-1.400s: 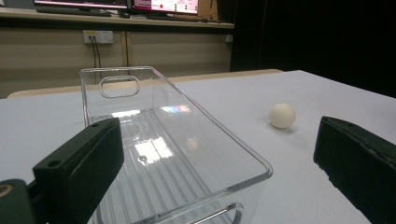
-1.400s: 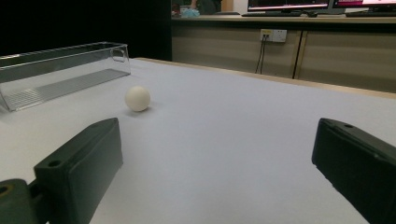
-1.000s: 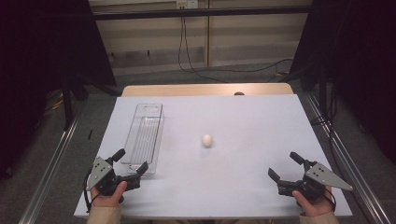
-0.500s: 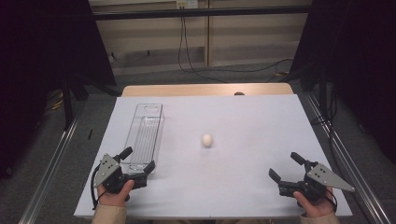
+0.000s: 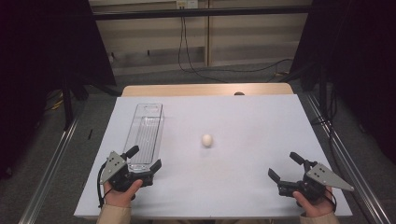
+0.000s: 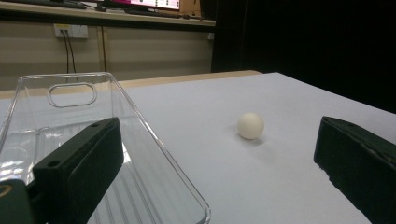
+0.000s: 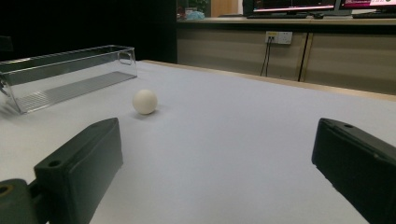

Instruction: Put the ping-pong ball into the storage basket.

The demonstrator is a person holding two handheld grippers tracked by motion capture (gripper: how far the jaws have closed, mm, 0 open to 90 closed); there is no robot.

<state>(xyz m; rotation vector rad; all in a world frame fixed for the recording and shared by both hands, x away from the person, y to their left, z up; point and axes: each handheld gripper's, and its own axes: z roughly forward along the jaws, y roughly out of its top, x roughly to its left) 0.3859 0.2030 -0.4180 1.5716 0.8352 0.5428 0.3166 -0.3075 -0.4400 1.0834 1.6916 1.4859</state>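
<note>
**A:** Where is the white ball (image 5: 207,140)?

**B:** It sits alone on the white table (image 5: 252,121), near the middle. The clear box (image 5: 146,132) is just beside it, on its left.

**A:** What are the hands doing?

**B:** The left gripper (image 5: 144,160) is at the near end of the clear box. Its jaws are wide apart, with nothing in them. One jaw is over the box end.

**A:** And the other?

**B:** The right gripper (image 5: 284,167) is near the front right corner. It is wide too, and holds nothing.

**A:** Which one is nearer the ball?

**B:** The left one, I think. The ball lies ahead of it and to its right. The box runs long, away from the person.
</note>
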